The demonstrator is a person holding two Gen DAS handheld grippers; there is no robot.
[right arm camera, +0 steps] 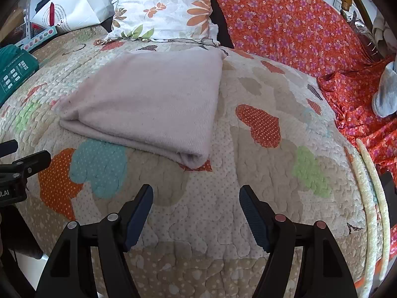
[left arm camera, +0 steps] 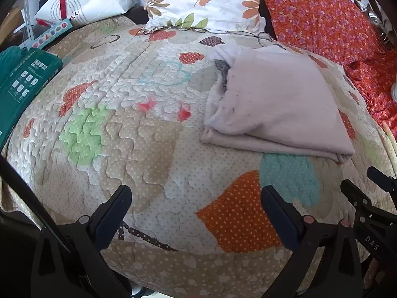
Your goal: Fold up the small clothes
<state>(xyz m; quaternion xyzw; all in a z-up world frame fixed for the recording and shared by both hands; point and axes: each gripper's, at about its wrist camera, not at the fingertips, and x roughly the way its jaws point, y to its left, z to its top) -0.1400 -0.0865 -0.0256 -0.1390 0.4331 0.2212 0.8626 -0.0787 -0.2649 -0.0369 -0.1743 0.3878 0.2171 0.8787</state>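
A pale pink garment (left arm camera: 278, 99) (right arm camera: 153, 99) lies folded into a flat rectangle on the patchwork quilt (left arm camera: 148, 154) (right arm camera: 248, 164). A grey patch shows at its open left side in the left wrist view. My left gripper (left arm camera: 196, 193) hovers open over the quilt, short of the garment's near left corner, with nothing between its fingers. My right gripper (right arm camera: 196, 190) is open too and holds nothing; it sits short of the garment's near right corner. Each gripper shows at the edge of the other's view: the right fingers (left arm camera: 352, 188) and the left fingers (right arm camera: 37, 156).
A floral pillow (left arm camera: 198, 2) (right arm camera: 161, 7) lies behind the garment. An orange flowered cloth (left arm camera: 322, 17) (right arm camera: 285, 24) covers the right side. A teal box (left arm camera: 22, 84) and a white paper bag (left arm camera: 82, 2) sit at the left. The quilt's corded edge (right arm camera: 369, 178) runs at the right.
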